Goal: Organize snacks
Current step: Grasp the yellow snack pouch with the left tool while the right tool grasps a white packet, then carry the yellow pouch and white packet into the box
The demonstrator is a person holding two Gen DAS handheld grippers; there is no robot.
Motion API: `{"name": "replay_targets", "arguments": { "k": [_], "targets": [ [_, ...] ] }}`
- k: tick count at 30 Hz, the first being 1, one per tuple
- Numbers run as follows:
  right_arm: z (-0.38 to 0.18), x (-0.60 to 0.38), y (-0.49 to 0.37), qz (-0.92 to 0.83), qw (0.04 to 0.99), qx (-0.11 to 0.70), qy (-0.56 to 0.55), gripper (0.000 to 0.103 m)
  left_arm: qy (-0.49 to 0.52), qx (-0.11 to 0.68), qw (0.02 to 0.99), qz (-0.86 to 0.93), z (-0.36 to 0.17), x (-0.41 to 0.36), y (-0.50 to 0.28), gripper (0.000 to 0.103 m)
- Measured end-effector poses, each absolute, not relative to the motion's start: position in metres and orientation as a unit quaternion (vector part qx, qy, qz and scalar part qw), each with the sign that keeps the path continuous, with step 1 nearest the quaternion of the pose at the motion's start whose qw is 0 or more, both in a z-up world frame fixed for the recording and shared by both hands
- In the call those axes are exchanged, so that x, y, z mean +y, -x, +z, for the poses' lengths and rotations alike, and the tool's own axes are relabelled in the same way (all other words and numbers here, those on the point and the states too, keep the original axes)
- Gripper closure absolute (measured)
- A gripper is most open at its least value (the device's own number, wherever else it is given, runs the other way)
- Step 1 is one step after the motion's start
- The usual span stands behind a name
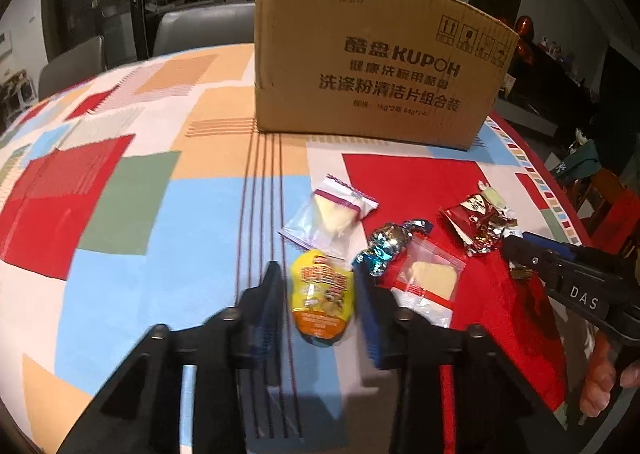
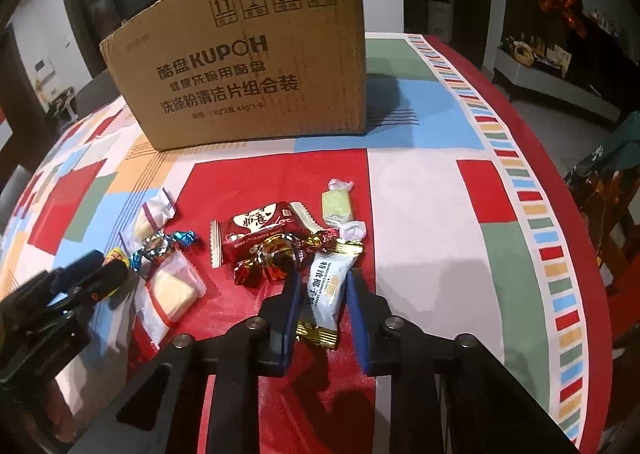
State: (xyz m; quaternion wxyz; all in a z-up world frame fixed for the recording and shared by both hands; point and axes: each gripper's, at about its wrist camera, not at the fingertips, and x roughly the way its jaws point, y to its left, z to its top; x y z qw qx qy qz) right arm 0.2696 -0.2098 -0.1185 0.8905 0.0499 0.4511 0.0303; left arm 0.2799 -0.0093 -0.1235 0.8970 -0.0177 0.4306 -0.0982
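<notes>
Dim dining room, patchwork tablecloth (image 1: 132,189), cardboard box (image 1: 372,65) standing at the far side. Snacks scattered on the near red and blue patches. Left gripper (image 1: 318,286) spread apart, straddling a yellow packet (image 1: 322,300) whose long axis runs near-to-far, in line with the fingers. Right gripper (image 2: 322,290) likewise apart, around a white candy (image 2: 326,290) lying near-to-far, tipped slightly right. Each piece dead ahead between its own jaws; probably only a squeeze needed, then a carry far toward the box.
</notes>
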Motion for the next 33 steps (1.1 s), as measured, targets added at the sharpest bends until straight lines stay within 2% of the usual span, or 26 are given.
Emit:
{"name": "replay_targets", "arguments": {
  "k": [4, 17, 33],
  "targets": [
    [-0.118, -0.212, -0.267, 0.032, 0.889, 0.453, -0.057, 0.081, 0.017, 0.426, 0.899, -0.1, -0.122, -0.012, -0.278, 0.08],
    [-0.091, -0.217, -0.248, 0.048, 0.902, 0.424, -0.073, 0.081, 0.031, 0.401, 0.909, -0.111, -0.089, -0.017, -0.258, 0.08],
    [-0.016, -0.218, -0.233, 0.101, 0.932, 0.336, -0.092, 0.081, 0.04, 0.332, 0.931, -0.143, -0.011, -0.028, -0.246, 0.08]
  ]
}}
